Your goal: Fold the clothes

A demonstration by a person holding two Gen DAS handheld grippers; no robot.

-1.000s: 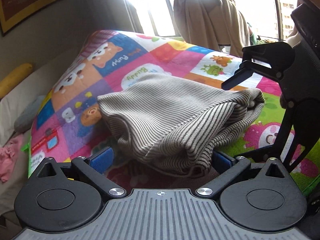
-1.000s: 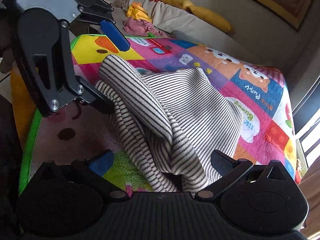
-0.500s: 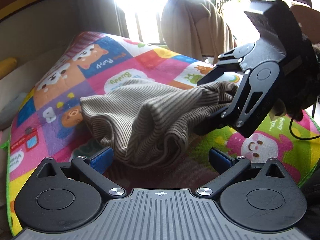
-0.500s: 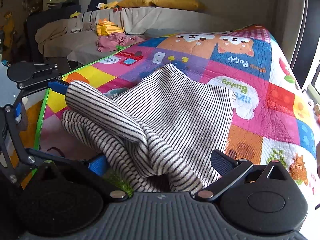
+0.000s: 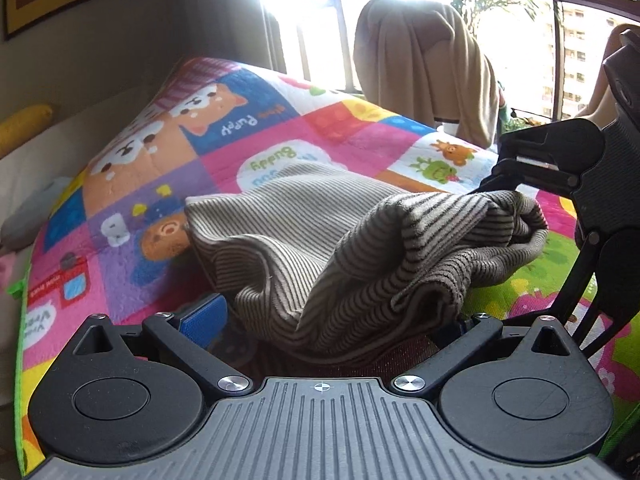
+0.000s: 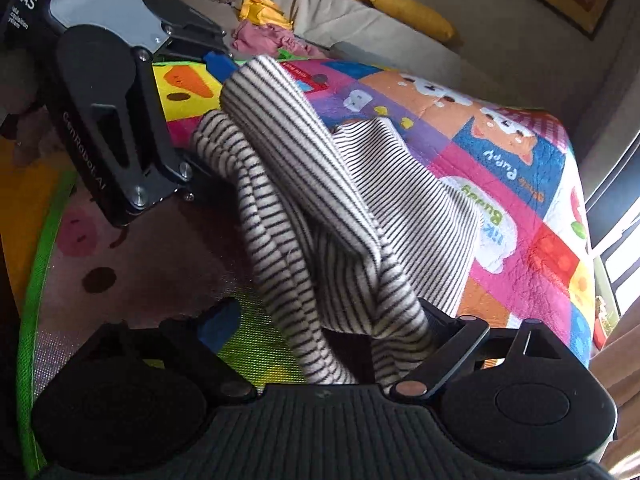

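1. While the striped garment (image 5: pixel 320 248) is bunched and lifted at its near edge, its far part lies on the colourful play mat (image 5: pixel 120 208) in the middle of the left wrist view.
2. The left gripper (image 5: pixel 332 320) stands wide apart at the bottom of that view, with cloth draped between its fingers; whether it truly pinches the fabric, I cannot tell.
3. The right gripper (image 6: pixel 320 328) likewise shows a broad gap in its own view, with striped fabric hanging into it; grip uncertain.
4. Judged from this, the fold is only partly made: one edge is raised and doubled toward the middle, but layers are loose and uneven.
5. Laying the edge flat, squaring and smoothing appear to remain.
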